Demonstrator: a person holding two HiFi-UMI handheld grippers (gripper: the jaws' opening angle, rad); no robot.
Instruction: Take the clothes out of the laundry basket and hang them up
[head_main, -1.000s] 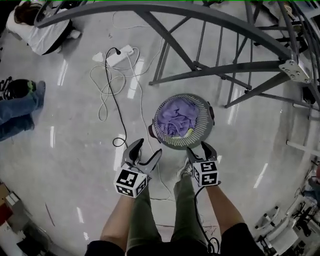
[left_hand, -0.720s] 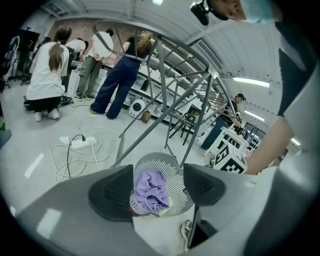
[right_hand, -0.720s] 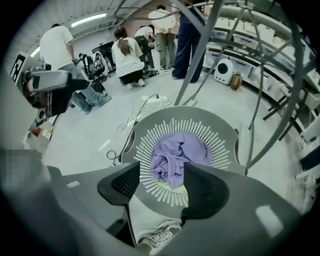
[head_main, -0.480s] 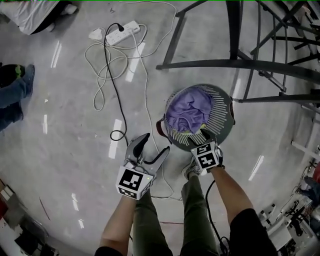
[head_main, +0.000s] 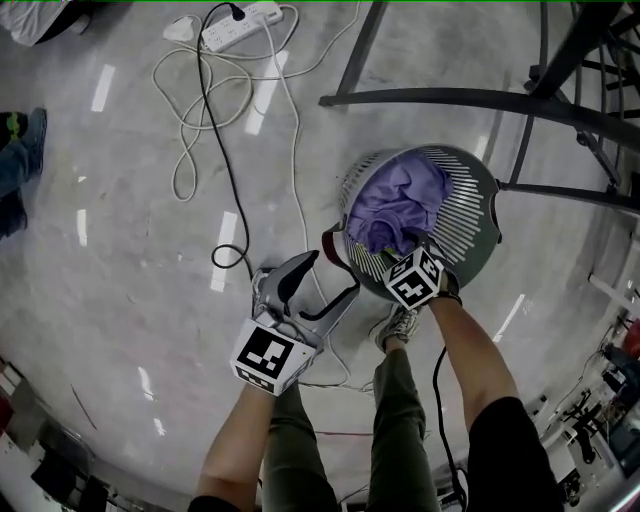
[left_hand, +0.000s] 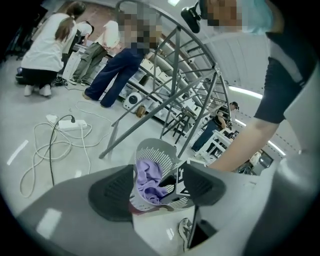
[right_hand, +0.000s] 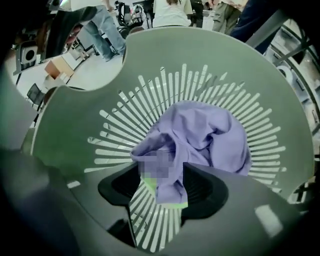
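Note:
A round grey slatted laundry basket (head_main: 478, 215) stands on the floor with a crumpled purple garment (head_main: 398, 203) in it. My right gripper (head_main: 408, 258) points straight down into the basket at its near rim, with the marker cube on top. In the right gripper view its jaws (right_hand: 165, 189) stand open, and the garment's (right_hand: 200, 135) lower fold with a yellow-green hem hangs between the pads. My left gripper (head_main: 312, 288) hovers left of the basket, open and empty. The left gripper view shows the basket (left_hand: 155, 155) beyond its jaws (left_hand: 157, 187).
White and black cables (head_main: 200, 130) and a power strip (head_main: 240, 14) lie on the floor to the upper left. Grey metal rack legs (head_main: 450, 100) stand behind the basket. My shoe (head_main: 400, 325) is just below it. People (left_hand: 45, 50) stand far off.
Both grippers have come down toward the floor. The right one has rolled and gone from the basket's near rim down over the purple garment. The left one stays open beside the basket.

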